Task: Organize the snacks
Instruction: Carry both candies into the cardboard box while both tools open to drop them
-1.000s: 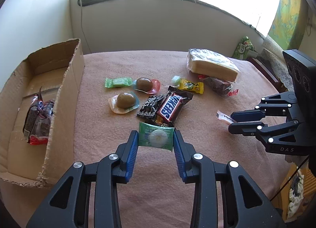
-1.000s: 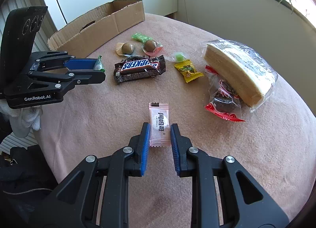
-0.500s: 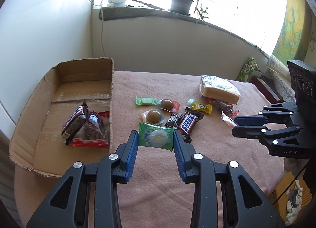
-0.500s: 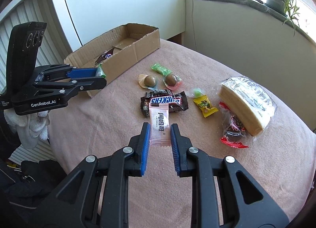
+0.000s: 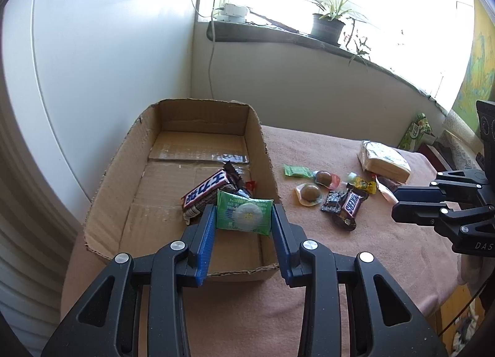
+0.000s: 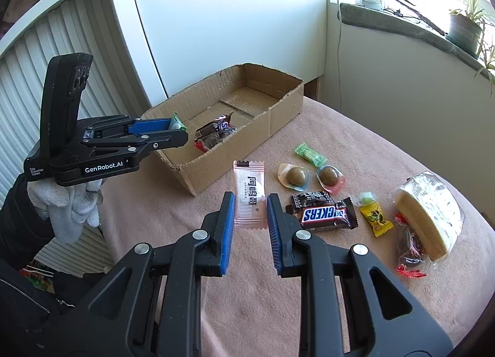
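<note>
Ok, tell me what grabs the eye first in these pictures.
The two grippers, each clamped on a snack: the left gripper holds a green packet over the near end of the cardboard box, and the right gripper holds a pink sachet above the table. Next comes the scatter of loose sweets on the pink cloth, with a Snickers bar nearest.

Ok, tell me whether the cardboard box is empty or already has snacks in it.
Not empty. The cardboard box is open-topped and holds a Snickers bar with other wrappers against its right wall; most of its floor is bare.
</note>
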Demonstrator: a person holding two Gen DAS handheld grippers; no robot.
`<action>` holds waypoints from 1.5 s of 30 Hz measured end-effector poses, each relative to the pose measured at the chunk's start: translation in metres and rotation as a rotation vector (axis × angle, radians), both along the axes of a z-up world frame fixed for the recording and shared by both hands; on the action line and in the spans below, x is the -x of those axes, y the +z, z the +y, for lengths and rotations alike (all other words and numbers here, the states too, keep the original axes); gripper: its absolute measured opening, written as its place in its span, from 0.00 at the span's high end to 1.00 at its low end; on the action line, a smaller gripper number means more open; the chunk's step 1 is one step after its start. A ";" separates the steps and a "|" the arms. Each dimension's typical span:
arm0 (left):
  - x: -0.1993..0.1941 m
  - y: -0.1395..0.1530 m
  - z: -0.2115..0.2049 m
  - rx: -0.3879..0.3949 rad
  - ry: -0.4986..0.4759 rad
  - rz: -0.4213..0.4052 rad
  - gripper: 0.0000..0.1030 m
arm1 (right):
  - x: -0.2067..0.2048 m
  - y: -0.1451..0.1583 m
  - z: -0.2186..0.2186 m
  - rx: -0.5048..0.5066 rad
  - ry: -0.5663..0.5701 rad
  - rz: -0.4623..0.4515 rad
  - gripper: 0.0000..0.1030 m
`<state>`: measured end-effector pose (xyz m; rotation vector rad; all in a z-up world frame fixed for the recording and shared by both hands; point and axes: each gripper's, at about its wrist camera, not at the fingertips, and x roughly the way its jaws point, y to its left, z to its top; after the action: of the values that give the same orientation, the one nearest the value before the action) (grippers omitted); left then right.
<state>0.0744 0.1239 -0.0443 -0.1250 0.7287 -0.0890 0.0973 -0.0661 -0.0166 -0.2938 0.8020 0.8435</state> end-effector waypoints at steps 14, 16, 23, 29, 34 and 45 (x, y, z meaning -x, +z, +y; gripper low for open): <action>-0.006 -0.006 0.050 0.001 0.087 0.007 0.67 | -0.002 0.001 0.064 -0.010 0.079 -0.009 0.79; -0.007 -0.006 0.054 0.002 0.092 0.006 0.67 | -0.003 0.000 0.073 -0.005 0.088 -0.013 0.79; -0.010 -0.008 0.066 0.008 0.106 0.008 0.67 | -0.005 -0.006 0.103 0.009 0.121 -0.007 0.79; -0.012 -0.009 0.071 0.011 0.109 0.010 0.67 | -0.005 -0.014 0.121 0.028 0.142 -0.002 0.79; -0.014 -0.010 0.074 0.017 0.109 0.013 0.67 | -0.011 -0.021 0.130 0.042 0.147 0.008 0.79; -0.016 -0.010 0.075 0.020 0.117 0.011 0.61 | -0.013 -0.024 0.140 0.046 0.154 0.002 0.79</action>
<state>0.0906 0.1991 -0.0539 -0.1871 0.7305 0.0159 0.1108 0.0744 -0.0405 -0.3997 0.8089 0.9702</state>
